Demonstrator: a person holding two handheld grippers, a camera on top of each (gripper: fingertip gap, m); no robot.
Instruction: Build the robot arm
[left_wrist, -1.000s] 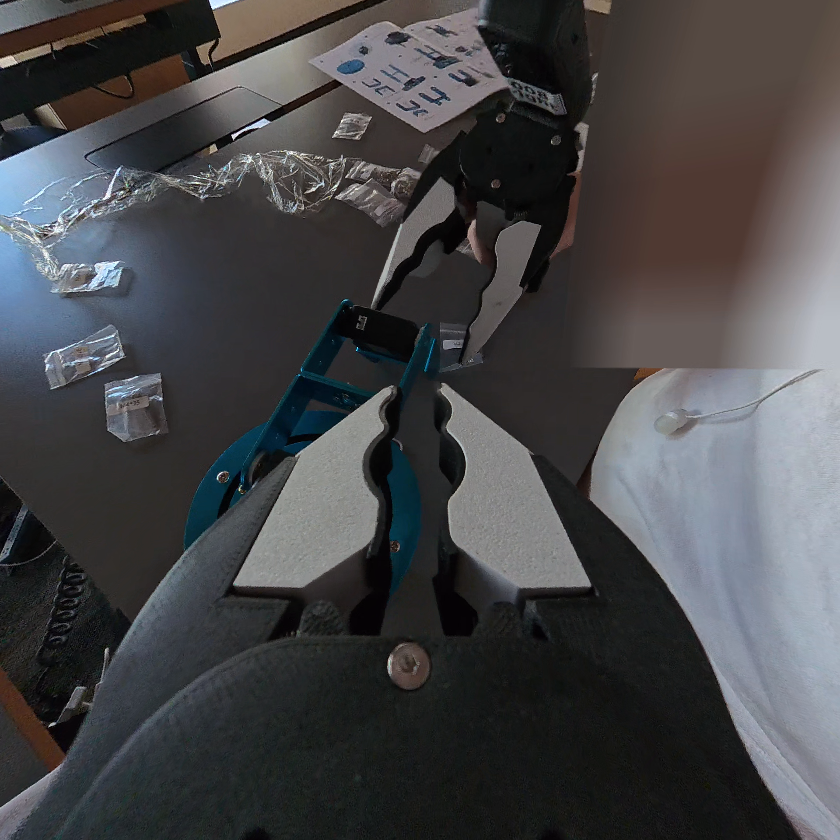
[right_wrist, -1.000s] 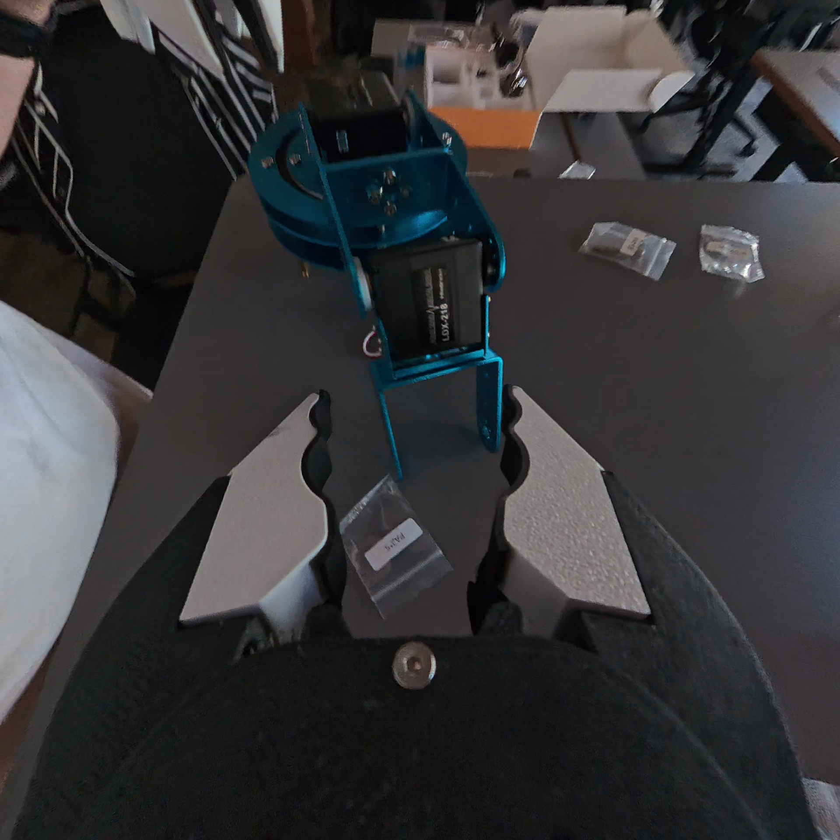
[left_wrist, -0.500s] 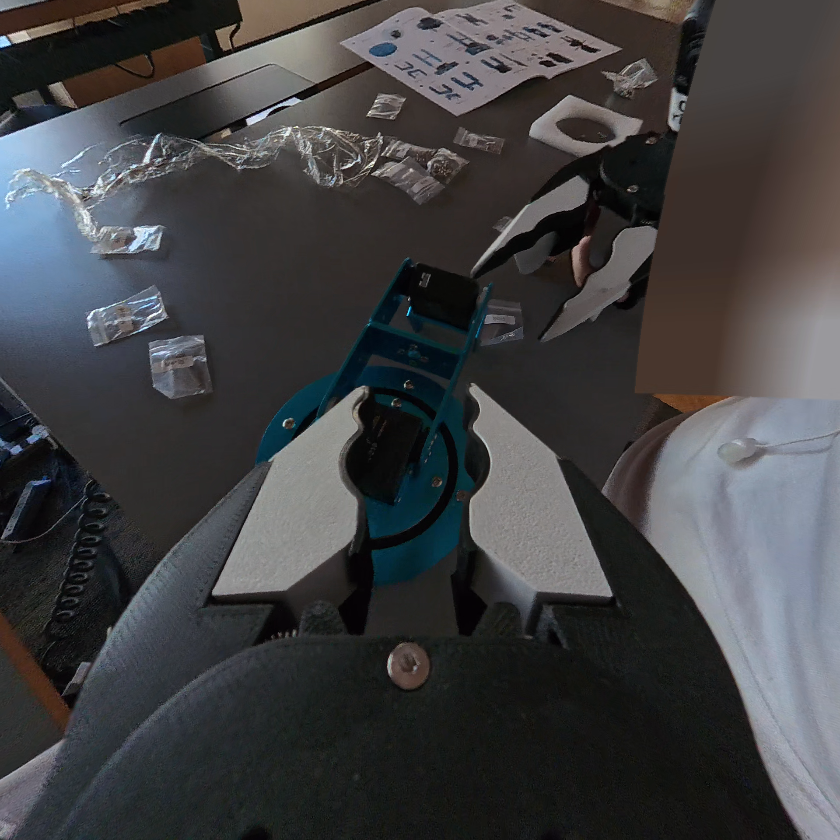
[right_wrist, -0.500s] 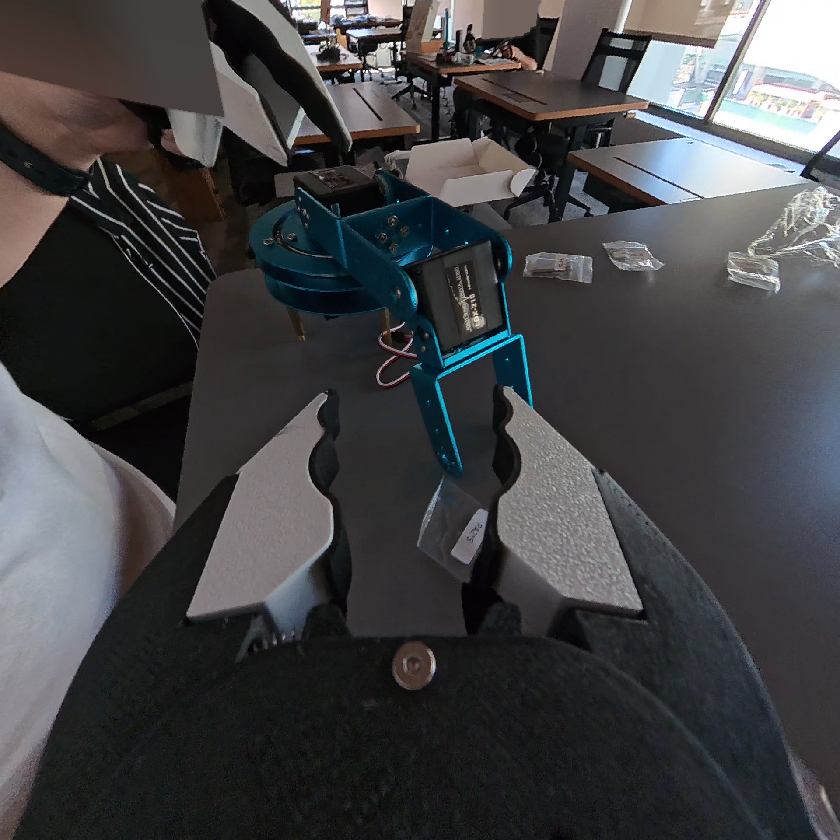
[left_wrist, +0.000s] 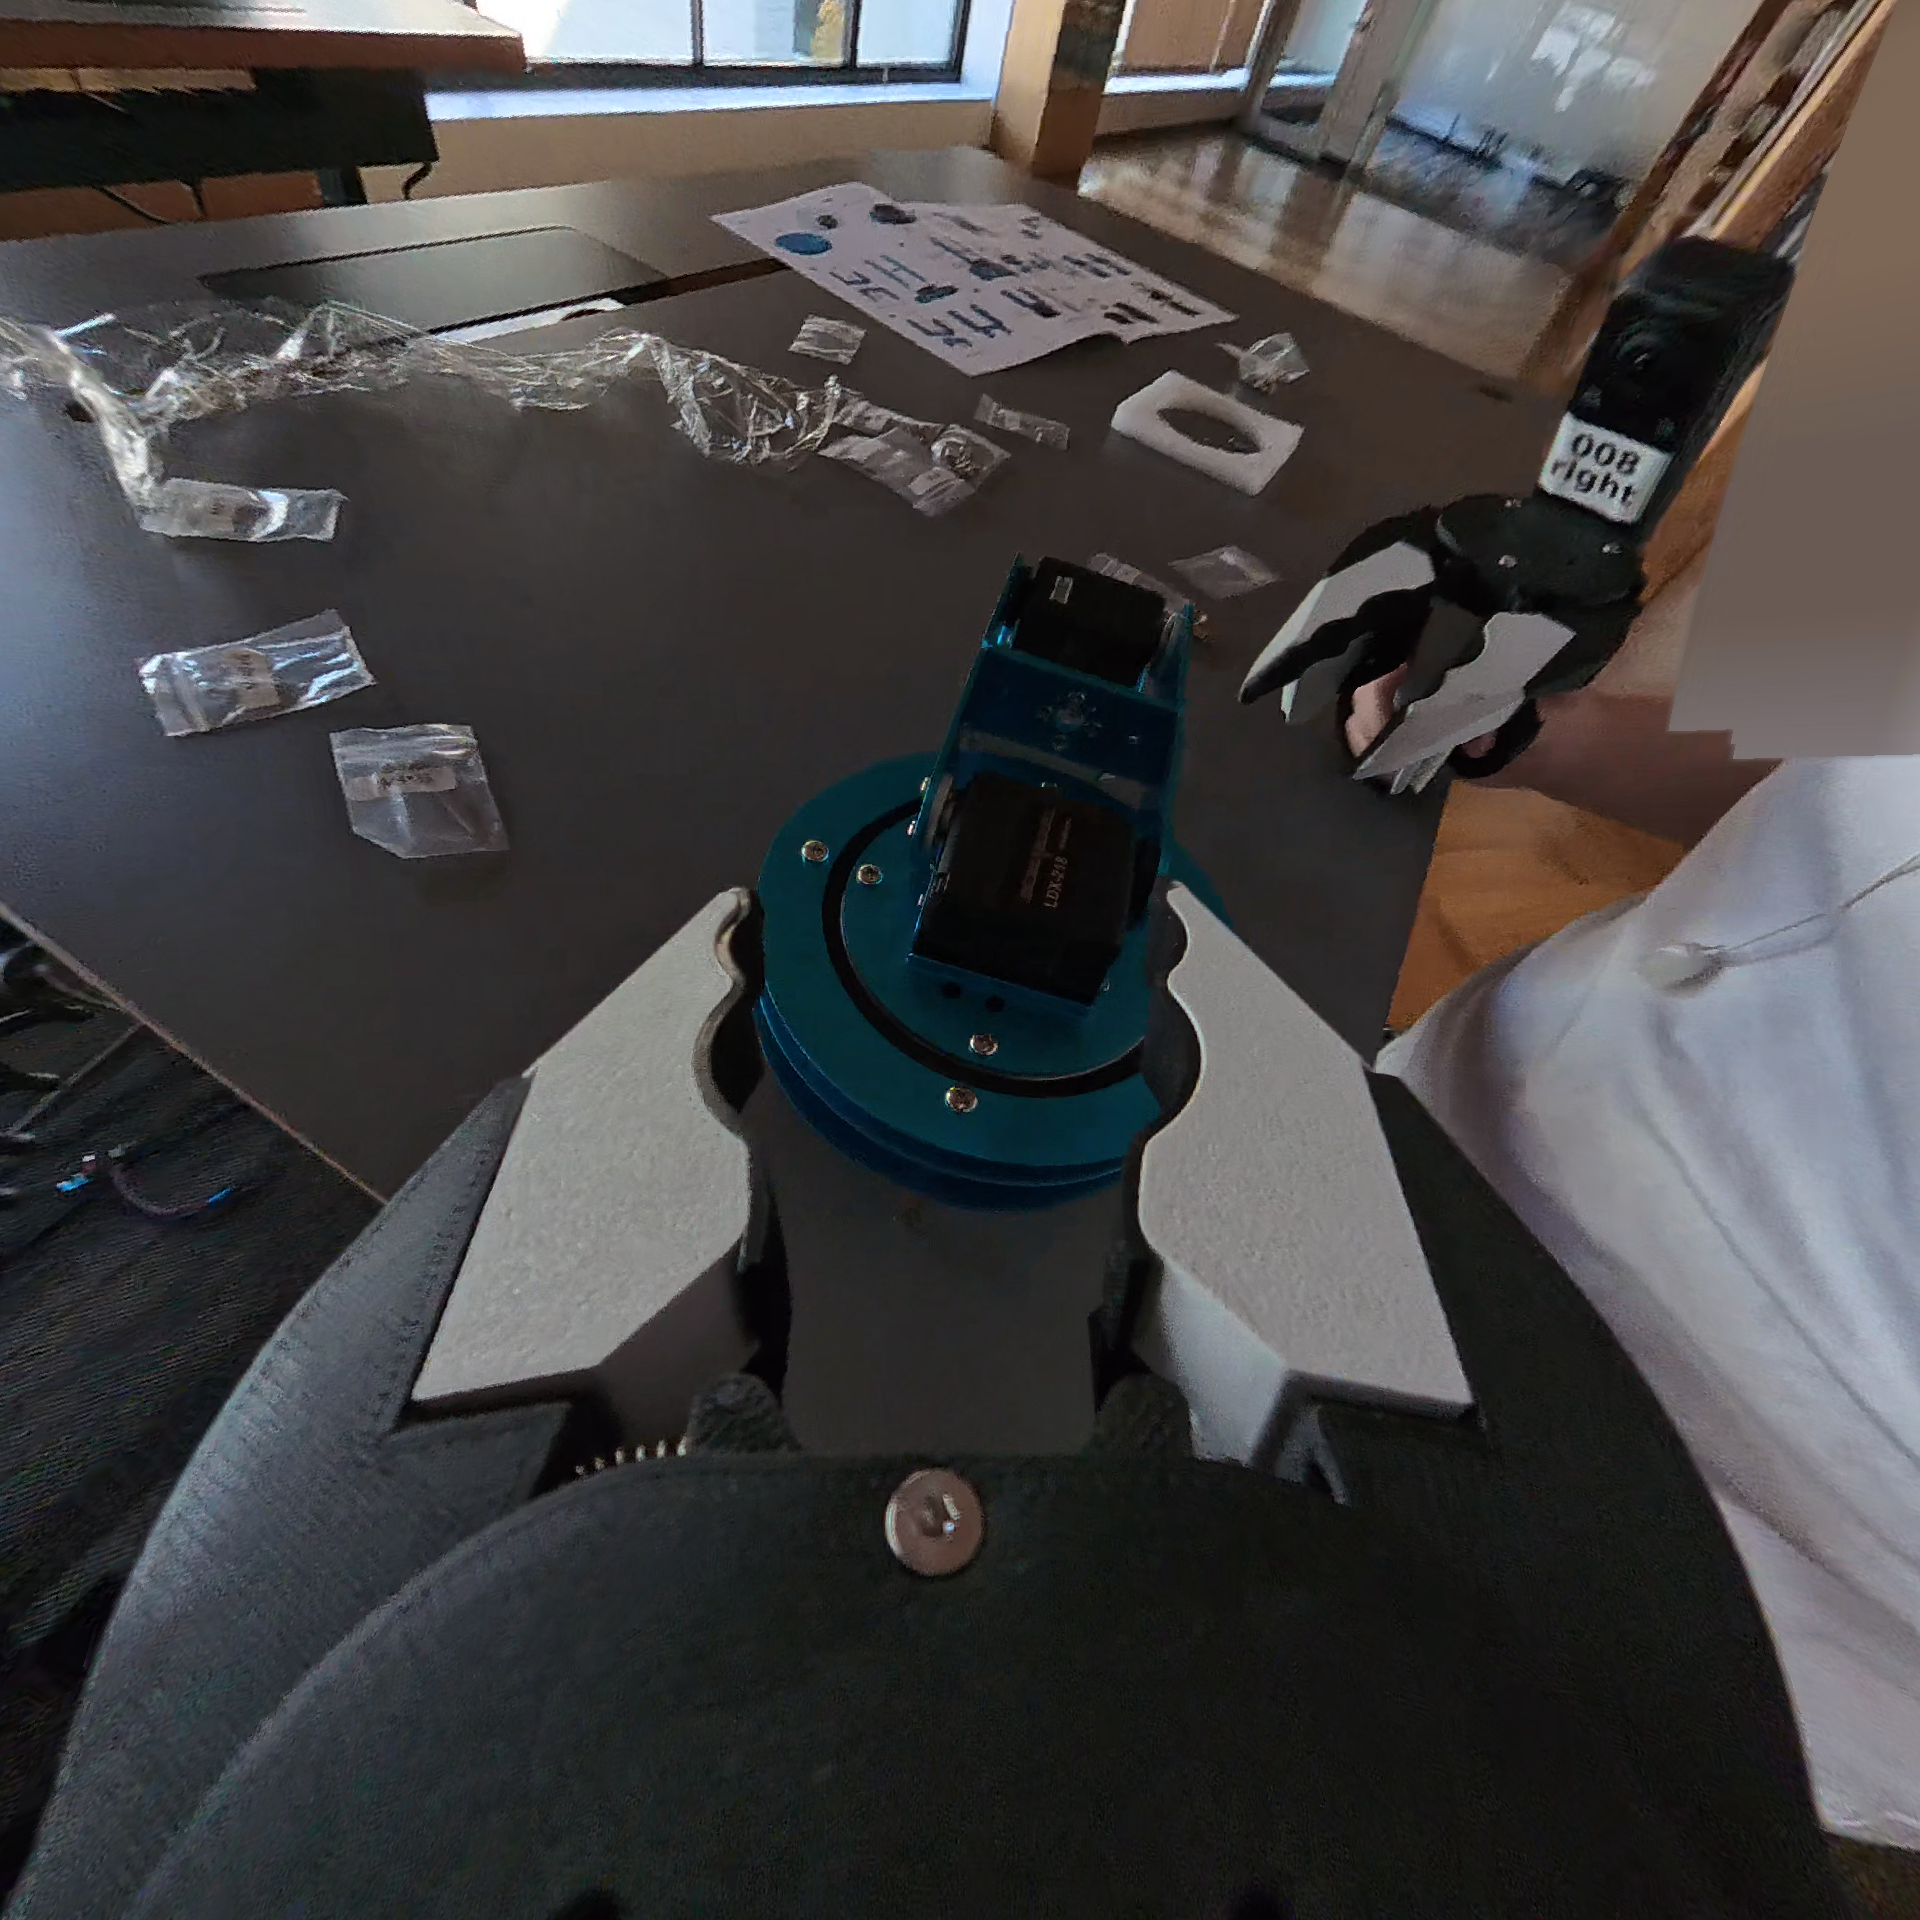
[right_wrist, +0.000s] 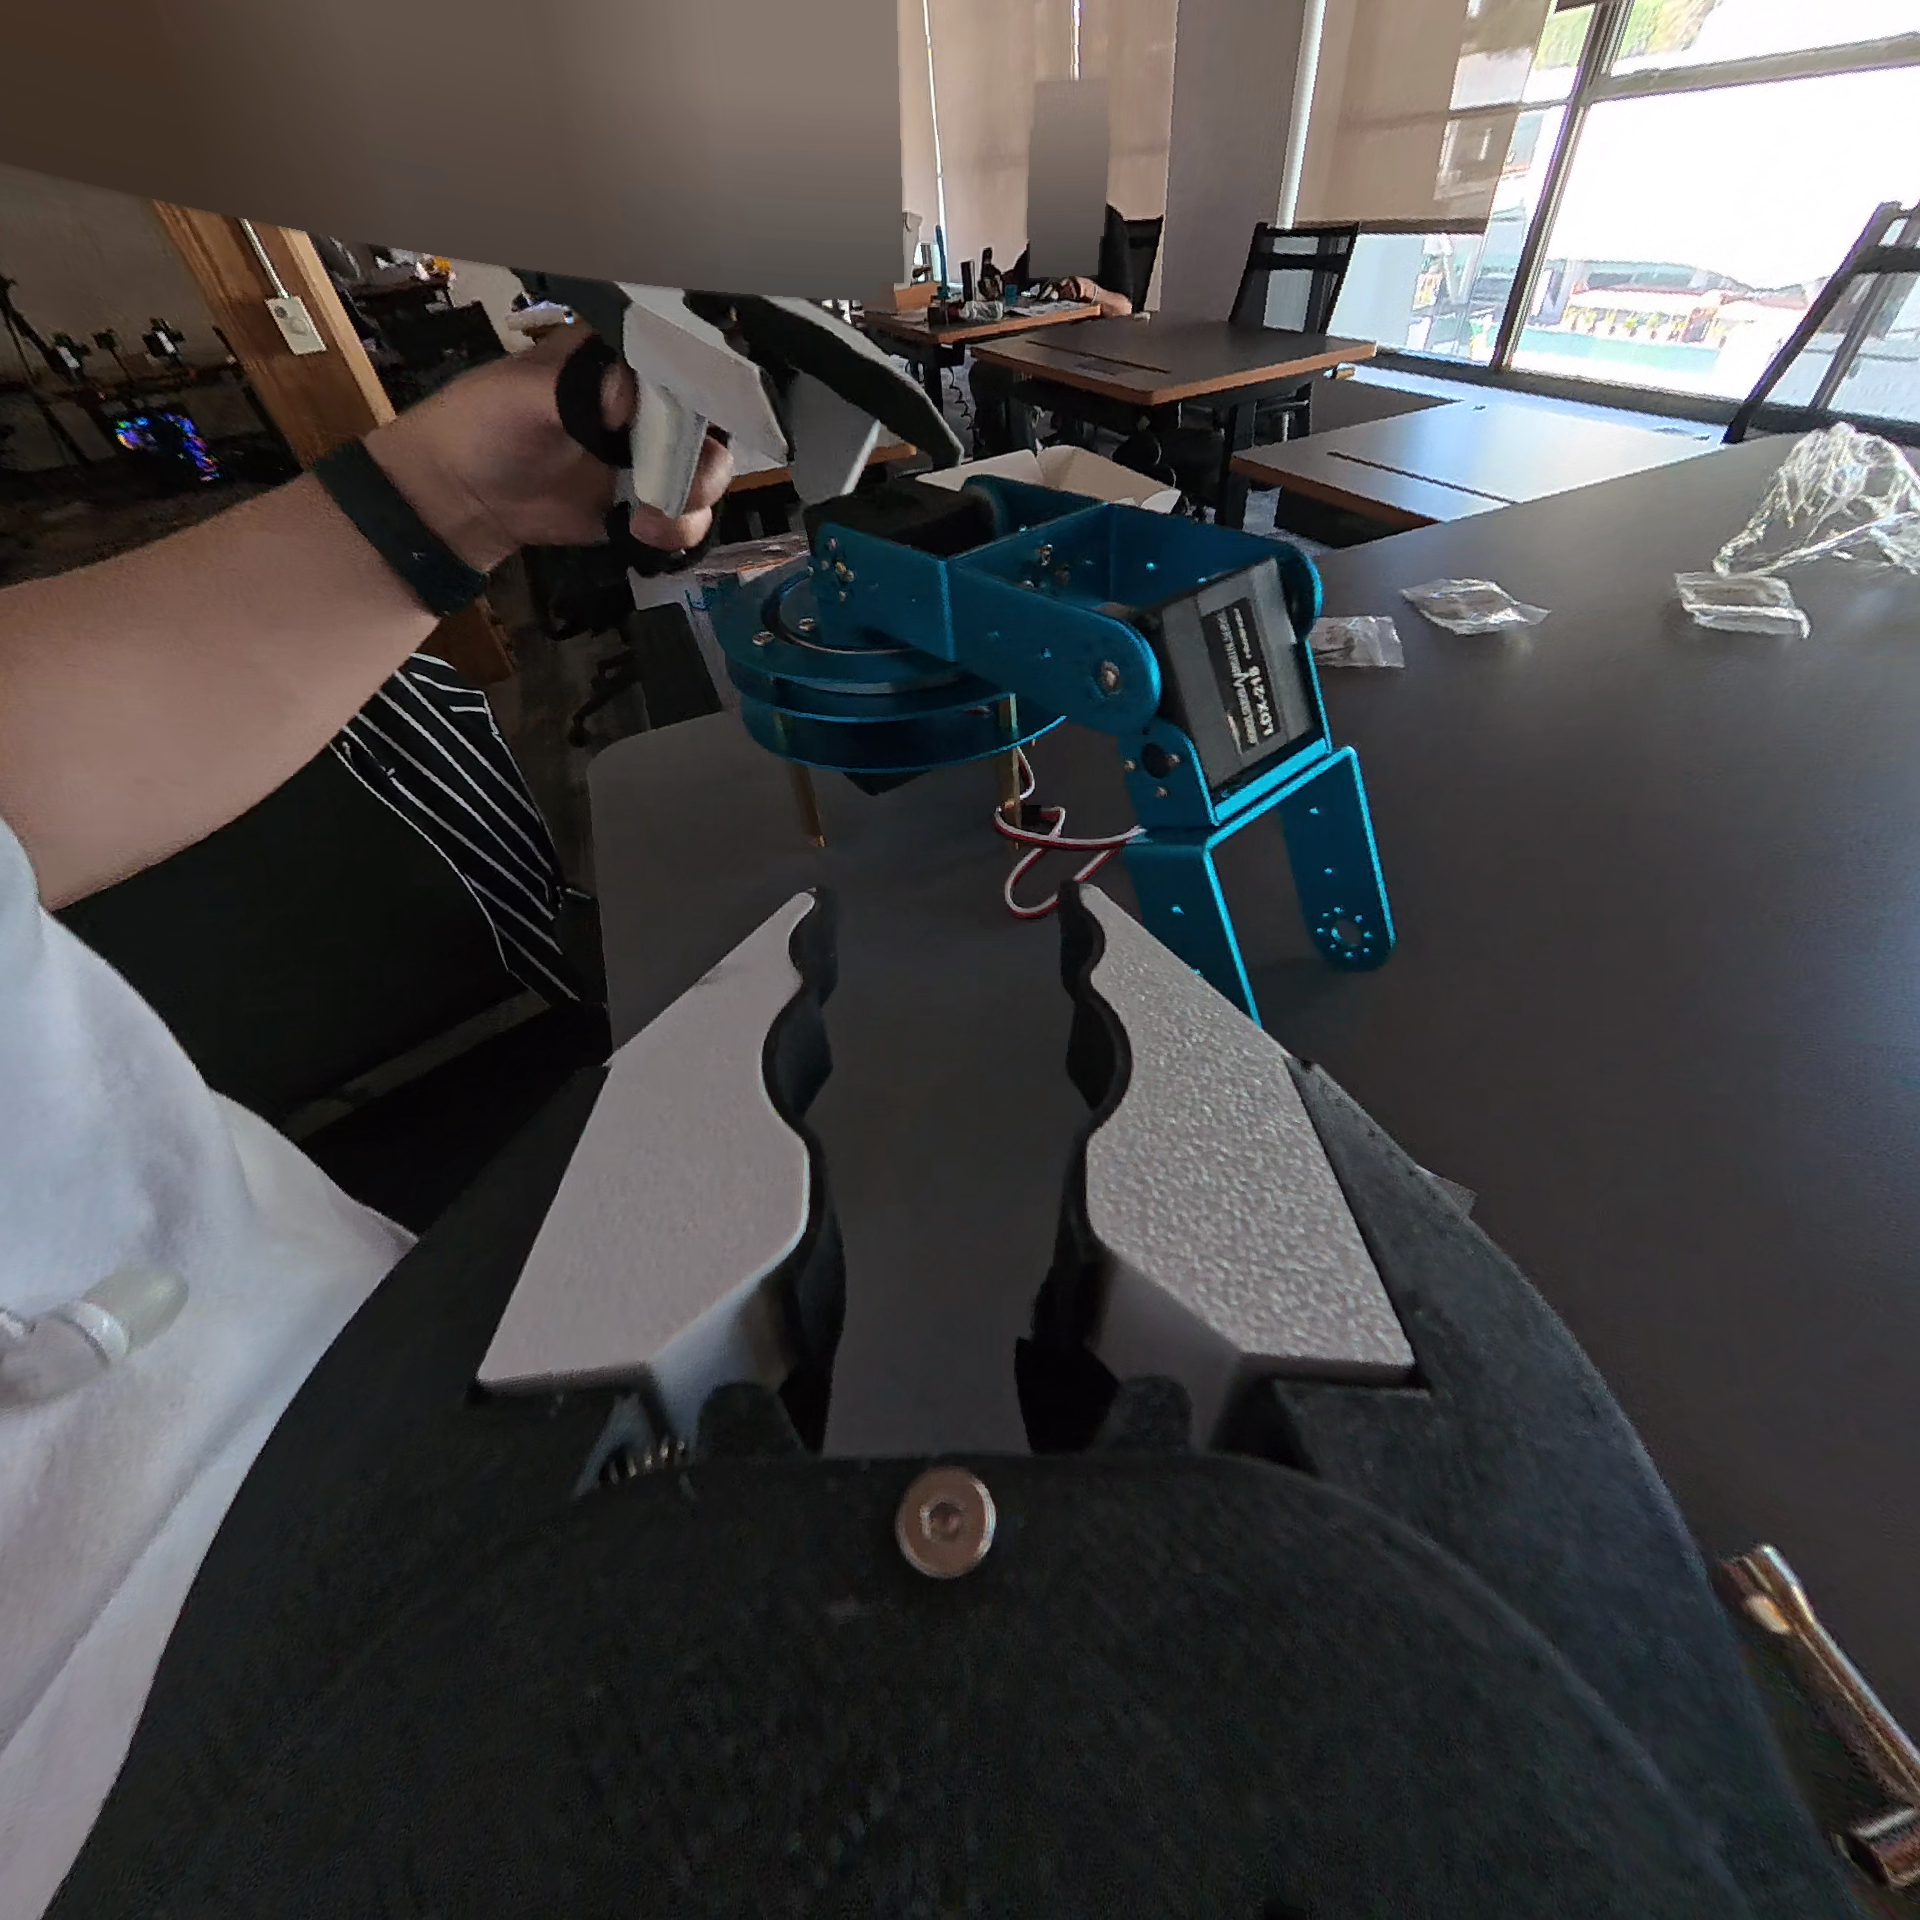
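Note:
A blue metal robot-arm assembly (left_wrist: 940, 1091) with black servos stands on the dark table (left_wrist: 582, 623) on a round base. My left gripper (left_wrist: 951, 914) is open, with its fingers on either side of the round base and rear servo. In the right wrist view it (right_wrist: 831, 457) hovers just above that base. The assembly's arm (right_wrist: 1039, 623) reaches forward, and its forked bracket (right_wrist: 1340, 914) rests on the table. My right gripper (right_wrist: 945, 904) is open and empty, low over the table and a short way in front of the bracket. It also shows in the left wrist view (left_wrist: 1309, 732).
Several small plastic parts bags (left_wrist: 416, 790) lie to the left. Crumpled clear film (left_wrist: 436, 364), a printed sheet (left_wrist: 966, 275) and a white foam piece (left_wrist: 1205, 431) lie farther back. A metal tool (right_wrist: 1818, 1714) lies at the near right. The table's near edge (left_wrist: 208, 1091) is close by. The left gripper's tips are roughly 20 cm from the right gripper's.
My left gripper has opened wider and drawn back, so it now frames the round base. My right gripper has pulled away from the bracket, its gap is narrower, and the small bag has left its view.

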